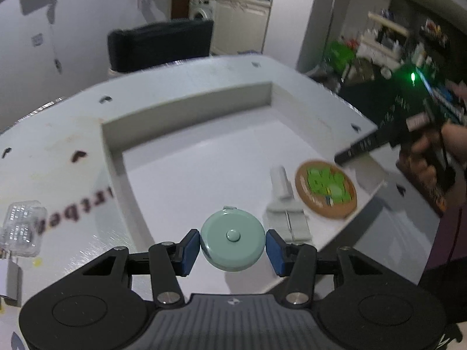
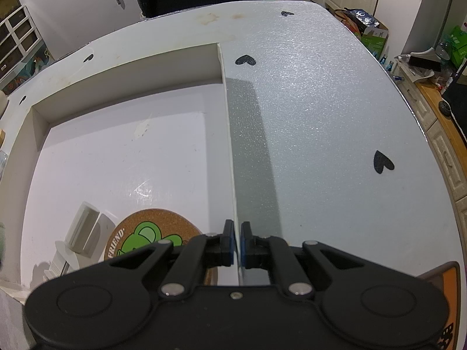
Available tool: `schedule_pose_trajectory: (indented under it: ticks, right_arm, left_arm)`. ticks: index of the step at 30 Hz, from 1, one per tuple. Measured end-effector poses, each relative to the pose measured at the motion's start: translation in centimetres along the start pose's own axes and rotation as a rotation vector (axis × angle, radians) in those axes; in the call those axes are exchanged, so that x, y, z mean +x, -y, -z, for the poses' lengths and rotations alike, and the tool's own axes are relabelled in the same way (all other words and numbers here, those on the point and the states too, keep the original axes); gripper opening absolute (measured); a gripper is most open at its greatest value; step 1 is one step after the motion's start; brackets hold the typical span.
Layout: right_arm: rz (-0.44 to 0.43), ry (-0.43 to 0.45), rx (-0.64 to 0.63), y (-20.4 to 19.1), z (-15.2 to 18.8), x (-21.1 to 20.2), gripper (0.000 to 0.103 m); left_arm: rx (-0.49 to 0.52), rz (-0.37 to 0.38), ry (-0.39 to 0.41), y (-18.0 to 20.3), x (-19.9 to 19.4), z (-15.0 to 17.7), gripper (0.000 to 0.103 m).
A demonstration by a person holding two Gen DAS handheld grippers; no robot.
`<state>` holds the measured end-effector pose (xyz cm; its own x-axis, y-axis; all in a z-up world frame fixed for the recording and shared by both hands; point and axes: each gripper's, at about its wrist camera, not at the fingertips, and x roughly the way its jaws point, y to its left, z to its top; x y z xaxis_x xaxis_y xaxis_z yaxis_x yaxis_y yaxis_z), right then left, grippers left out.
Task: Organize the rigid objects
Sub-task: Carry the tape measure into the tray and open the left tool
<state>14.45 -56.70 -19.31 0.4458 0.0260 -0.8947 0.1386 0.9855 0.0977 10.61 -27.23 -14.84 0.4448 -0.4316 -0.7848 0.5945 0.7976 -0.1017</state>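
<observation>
My left gripper (image 1: 232,243) is shut on a round mint-green tape measure (image 1: 232,240), held above the near part of a shallow white box (image 1: 186,108). Inside the box lie a cork coaster with a green cartoon print (image 1: 326,189) (image 2: 146,233) and a white plastic holder (image 1: 284,204) (image 2: 80,233). My right gripper (image 2: 237,242) is shut on the thin right wall of the box (image 2: 229,134), near its front end. In the left wrist view that gripper (image 1: 379,140) shows at the right edge, held by a hand (image 1: 449,143).
The box sits on a white table (image 2: 321,102) with black heart marks. A clear plastic case (image 1: 22,227) lies on the table to the left of the box. A dark chair (image 1: 160,43) stands behind the table, and cluttered shelves (image 2: 432,67) lie to the right.
</observation>
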Motion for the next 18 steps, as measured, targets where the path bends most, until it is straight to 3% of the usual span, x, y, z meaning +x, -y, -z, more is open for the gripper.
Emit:
schedule_pose_trajectory:
  ticks: [9, 18]
  right_arm:
    - [0.000, 0.002, 0.003, 0.0, 0.1, 0.0, 0.006]
    - [0.000, 0.001, 0.002, 0.1, 0.1, 0.0, 0.006]
  left_arm:
    - [-0.006, 0.018, -0.078, 0.2, 1.6, 0.3, 0.050]
    - [-0.020, 0.015, -0.097, 0.1, 1.9, 0.6, 0.051]
